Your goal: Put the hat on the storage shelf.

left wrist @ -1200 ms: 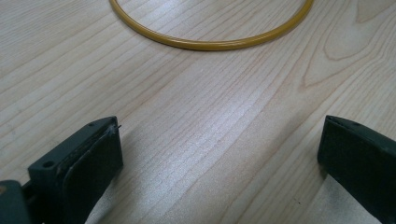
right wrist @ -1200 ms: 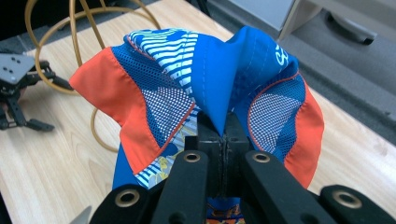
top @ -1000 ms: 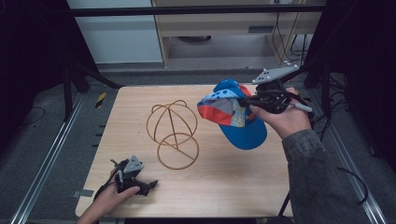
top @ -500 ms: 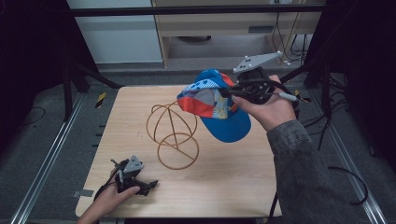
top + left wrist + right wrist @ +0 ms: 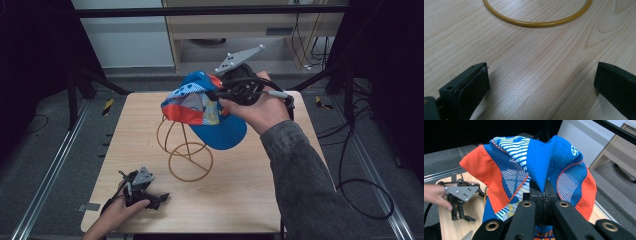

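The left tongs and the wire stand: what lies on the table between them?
Nothing: in the left gripper view, bare wood runs from the left tongs to the stand's base ring.

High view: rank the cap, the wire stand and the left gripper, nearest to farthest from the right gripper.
1. Cap: pinched in the right gripper, shut on it, above the table.
2. Wire stand: mid-table, just under the cap.
3. Left gripper: open, near-left corner, resting on the table.

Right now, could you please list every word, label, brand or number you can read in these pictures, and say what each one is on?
None can be read for certain.
Cap: pale stitched lettering on its blue panel in the right gripper view, cut off at a fold; it may begin with "S", too partial to read.
Wire hat stand, table: no text or labels.
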### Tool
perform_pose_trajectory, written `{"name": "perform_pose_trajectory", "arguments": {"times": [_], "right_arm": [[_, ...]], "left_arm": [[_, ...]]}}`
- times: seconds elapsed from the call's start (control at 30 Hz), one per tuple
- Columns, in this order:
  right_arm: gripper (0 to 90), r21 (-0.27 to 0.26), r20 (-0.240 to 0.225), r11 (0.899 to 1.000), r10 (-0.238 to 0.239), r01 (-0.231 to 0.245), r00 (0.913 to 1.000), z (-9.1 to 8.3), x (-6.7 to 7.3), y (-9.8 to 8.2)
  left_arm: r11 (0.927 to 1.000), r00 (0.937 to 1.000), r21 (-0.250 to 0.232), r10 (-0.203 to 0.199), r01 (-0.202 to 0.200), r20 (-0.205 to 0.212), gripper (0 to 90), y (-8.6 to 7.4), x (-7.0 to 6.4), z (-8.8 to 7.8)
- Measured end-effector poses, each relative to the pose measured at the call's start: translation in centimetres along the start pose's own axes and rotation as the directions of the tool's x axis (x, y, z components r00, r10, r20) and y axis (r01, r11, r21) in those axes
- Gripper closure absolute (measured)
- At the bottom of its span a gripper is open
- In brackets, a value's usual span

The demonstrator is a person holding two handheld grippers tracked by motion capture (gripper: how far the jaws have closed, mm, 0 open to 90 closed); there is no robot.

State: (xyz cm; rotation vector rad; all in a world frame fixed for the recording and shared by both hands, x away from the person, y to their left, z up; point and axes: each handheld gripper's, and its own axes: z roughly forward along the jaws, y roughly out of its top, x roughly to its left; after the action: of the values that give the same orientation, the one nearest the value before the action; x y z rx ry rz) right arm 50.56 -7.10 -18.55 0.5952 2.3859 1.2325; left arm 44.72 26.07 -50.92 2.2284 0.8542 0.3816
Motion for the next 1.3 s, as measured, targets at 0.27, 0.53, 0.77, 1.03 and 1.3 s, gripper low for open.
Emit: {"name": "perform_pose_trajectory", "arguments": {"times": [0.27, 0.53, 0.77, 1.03, 1.3], "right_arm": [[89.7, 0.022, -0.003, 1.000, -0.022, 0.022, 0.9998, 1.6, 0.3, 1.8], [89.6, 0.051, -0.017, 0.998, -0.034, 0.035, 0.9993, 3.3, 0.4, 2.3], [89.6, 0.067, -0.041, 0.997, -0.040, 0.043, 0.9983, 4.7, 0.9, 2.8], [89.5, 0.112, -0.056, 0.993, -0.040, 0.046, 0.9976, 7.2, 1.2, 2.7], [89.4, 0.138, -0.071, 0.989, -0.040, 0.050, 0.9966, 9.2, 1.8, 2.7]], "left_arm": [[1.0000, 1.0000, 0.000, 0.000, 0.000, 0.000, 0.0, 0.0, 0.0, 0.0], [1.0000, 1.0000, 0.000, 0.001, -0.001, 0.001, 0.0, 0.0, 0.0, 0.0], [1.0000, 1.0000, 0.000, 0.002, -0.002, 0.001, 0.0, 0.0, 0.0, 0.0], [1.0000, 1.0000, 0.000, 0.002, -0.002, 0.002, 0.0, 0.0, 0.0, 0.0], [1.0000, 1.0000, -0.001, 0.001, -0.001, 0.002, 0.0, 0.0, 0.0, 0.0]]}}
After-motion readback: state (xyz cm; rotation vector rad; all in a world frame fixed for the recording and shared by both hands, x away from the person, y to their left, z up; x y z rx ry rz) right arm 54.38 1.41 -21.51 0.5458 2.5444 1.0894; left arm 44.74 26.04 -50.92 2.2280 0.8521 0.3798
